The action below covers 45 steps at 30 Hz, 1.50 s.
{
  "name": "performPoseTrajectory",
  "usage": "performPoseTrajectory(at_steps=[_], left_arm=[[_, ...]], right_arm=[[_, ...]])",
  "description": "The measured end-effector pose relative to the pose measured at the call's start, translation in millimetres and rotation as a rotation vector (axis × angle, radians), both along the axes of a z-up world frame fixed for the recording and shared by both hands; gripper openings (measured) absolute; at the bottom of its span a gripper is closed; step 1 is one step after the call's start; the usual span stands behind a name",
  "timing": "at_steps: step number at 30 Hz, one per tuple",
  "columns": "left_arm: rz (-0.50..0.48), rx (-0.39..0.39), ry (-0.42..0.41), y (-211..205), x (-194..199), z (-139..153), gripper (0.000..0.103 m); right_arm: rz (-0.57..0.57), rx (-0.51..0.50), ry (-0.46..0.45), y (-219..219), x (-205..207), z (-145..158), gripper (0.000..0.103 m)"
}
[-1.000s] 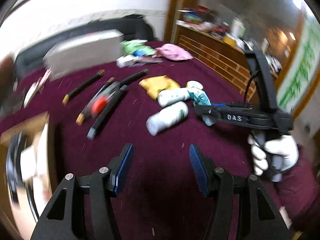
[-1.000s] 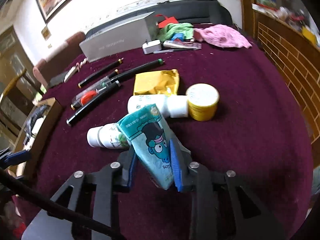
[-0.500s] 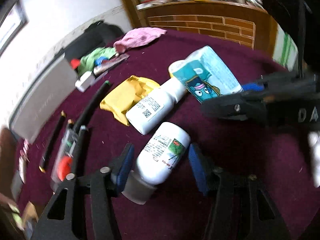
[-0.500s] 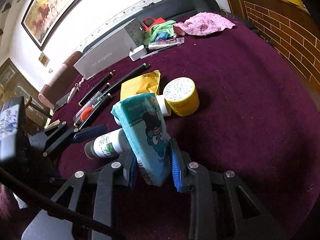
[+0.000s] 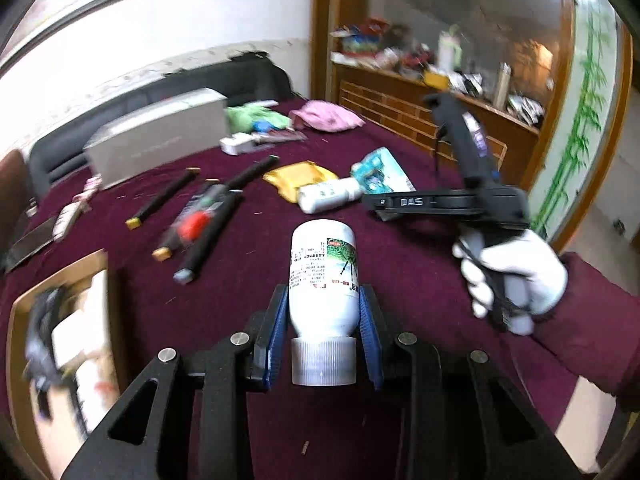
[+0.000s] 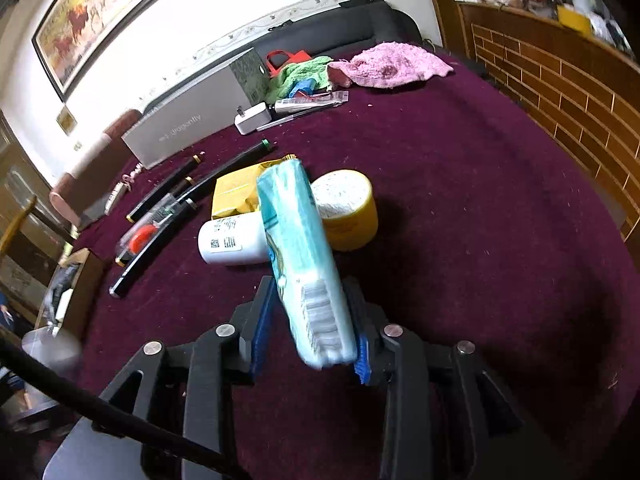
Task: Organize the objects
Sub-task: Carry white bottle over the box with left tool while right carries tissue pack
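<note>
Two grips: left gripper (image 5: 324, 332) jaws just closed on white bottle (image 5: 323, 276); right gripper (image 6: 310, 328) jaws easing, tissue pack (image 6: 300, 256) between.

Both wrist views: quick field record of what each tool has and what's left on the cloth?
left tool: jaws have just been closing, shut on white bottle
right tool: jaws have just eased wider, teal pack between its pads
on cloth: second bottle, yellow tub, yellow pouch, black pens
box: left edge, contents blurred
</note>
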<state>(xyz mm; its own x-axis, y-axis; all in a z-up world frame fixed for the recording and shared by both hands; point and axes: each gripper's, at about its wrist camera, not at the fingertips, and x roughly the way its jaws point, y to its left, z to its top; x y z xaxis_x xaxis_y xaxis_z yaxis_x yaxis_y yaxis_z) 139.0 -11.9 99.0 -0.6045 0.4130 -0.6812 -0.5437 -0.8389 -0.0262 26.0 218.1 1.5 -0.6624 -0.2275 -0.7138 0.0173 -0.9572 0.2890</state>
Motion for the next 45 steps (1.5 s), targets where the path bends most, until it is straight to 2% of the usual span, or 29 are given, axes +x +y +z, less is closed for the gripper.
performPoseTrajectory(at_steps=[2,3,4,6,12,19,26,30,35,40,45], left_arm=[[0.045,0.007,0.026,-20.4,9.6,9.9,0.029],[0.072,0.019,0.031,-34.2,14.1,14.8,0.029],[0.097,0.029,0.035,-45.3,16.4,18.6,0.029],[0.155,0.047,0.050,-70.5,23.5,26.3,0.029],[0.280,0.122,0.077,-126.9,32.0,37.8,0.029],[0.362,0.156,0.111,-159.0,43.6,43.4,0.029],[0.443,0.199,0.120,-192.0,45.5,49.6,0.029],[0.477,0.211,0.124,-208.3,41.6,46.6,0.029],[0.509,0.218,0.083,-229.8,24.6,29.2,0.029],[0.528,0.228,0.029,-247.9,10.7,9.7,0.029],[0.517,0.193,0.011,-250.8,-6.0,-0.5,0.029]], right_arm=[[0.004,0.036,0.014,-9.8,-4.1,3.1,0.031],[0.015,0.044,0.013,-16.1,-6.2,5.4,0.025],[0.015,0.053,0.007,-20.8,-7.6,7.0,0.014],[0.015,0.038,-0.001,-28.8,-6.8,11.9,0.011],[0.048,-0.060,-0.002,-42.3,11.5,30.3,0.010],[0.127,-0.235,-0.022,-50.3,38.9,44.4,0.010],[0.249,-0.350,-0.050,-83.2,60.8,45.3,0.010],[0.317,-0.415,-0.057,-109.8,67.4,45.2,0.010],[0.393,-0.492,-0.067,-144.8,77.1,41.6,0.010],[0.456,-0.502,-0.093,-184.9,70.8,38.0,0.011],[0.490,-0.505,-0.118,-213.8,60.8,36.7,0.011]])
